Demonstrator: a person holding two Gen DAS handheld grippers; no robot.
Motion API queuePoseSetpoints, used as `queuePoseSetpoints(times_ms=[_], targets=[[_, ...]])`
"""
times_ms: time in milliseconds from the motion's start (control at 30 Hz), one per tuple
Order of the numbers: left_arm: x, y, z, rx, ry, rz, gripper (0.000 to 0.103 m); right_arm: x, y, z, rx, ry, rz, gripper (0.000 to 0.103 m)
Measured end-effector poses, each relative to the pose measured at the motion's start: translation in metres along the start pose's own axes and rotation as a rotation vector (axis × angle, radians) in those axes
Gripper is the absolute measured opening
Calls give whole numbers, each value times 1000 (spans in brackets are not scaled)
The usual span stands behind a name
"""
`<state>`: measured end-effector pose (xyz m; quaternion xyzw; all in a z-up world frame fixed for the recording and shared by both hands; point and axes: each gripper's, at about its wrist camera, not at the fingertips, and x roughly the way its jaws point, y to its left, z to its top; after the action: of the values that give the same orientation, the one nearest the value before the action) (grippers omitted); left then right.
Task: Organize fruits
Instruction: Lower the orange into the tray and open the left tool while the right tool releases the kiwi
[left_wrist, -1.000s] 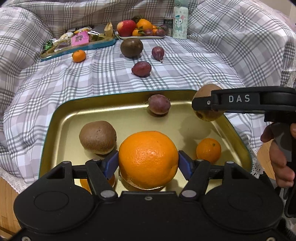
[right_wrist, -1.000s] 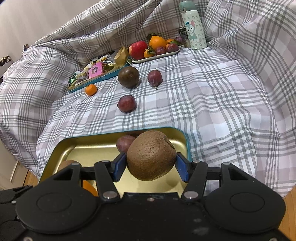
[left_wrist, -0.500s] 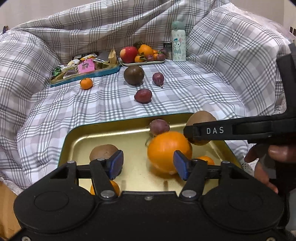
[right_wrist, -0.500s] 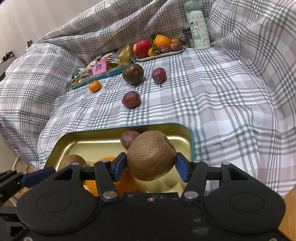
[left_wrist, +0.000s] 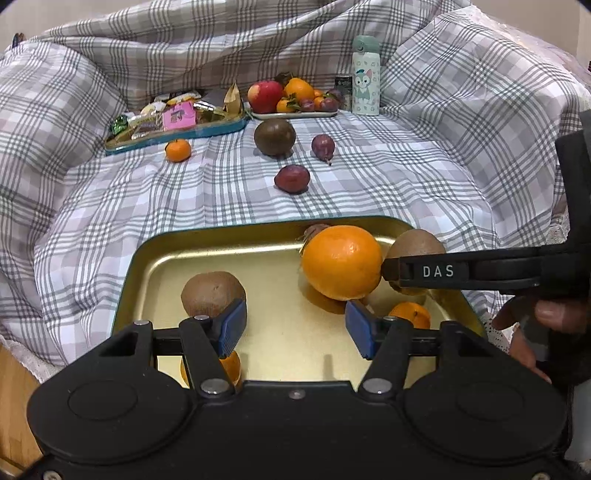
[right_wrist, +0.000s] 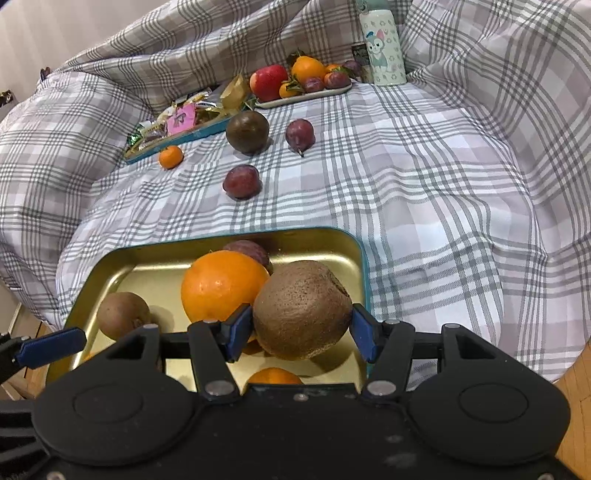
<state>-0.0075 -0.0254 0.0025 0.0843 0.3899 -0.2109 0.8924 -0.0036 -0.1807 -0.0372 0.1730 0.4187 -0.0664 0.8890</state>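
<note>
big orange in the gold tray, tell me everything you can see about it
The big orange is round, bright orange, with dimpled, slightly glossy peel, whole and unpeeled. It sits loose on the floor of the gold tray, toward the far right part, and is the largest fruit there. A purple fruit lies just behind it, seemingly touching. The kiwi held in the right gripper hangs close beside it; contact is unclear. The open left gripper is clear of it.

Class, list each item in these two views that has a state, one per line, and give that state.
left gripper: open, nothing between its pads
right gripper: shut on held kiwi
large orange: resting in the gold tray
second kiwi: lying in the tray
bottle: upright, lid closed
</note>
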Motion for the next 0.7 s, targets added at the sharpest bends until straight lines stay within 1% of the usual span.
queuePoseSetpoints(times_ms=[267, 467, 700], targets=[[0, 3, -1, -16, 13, 3, 63, 0, 3, -3, -30, 31, -11, 61], [1, 5, -2, -27, 25, -1, 63, -4, 5, -3, -48, 39, -18, 61], [1, 8, -2, -44, 28, -7, 63, -5, 11, -5, -107, 34, -40, 61]])
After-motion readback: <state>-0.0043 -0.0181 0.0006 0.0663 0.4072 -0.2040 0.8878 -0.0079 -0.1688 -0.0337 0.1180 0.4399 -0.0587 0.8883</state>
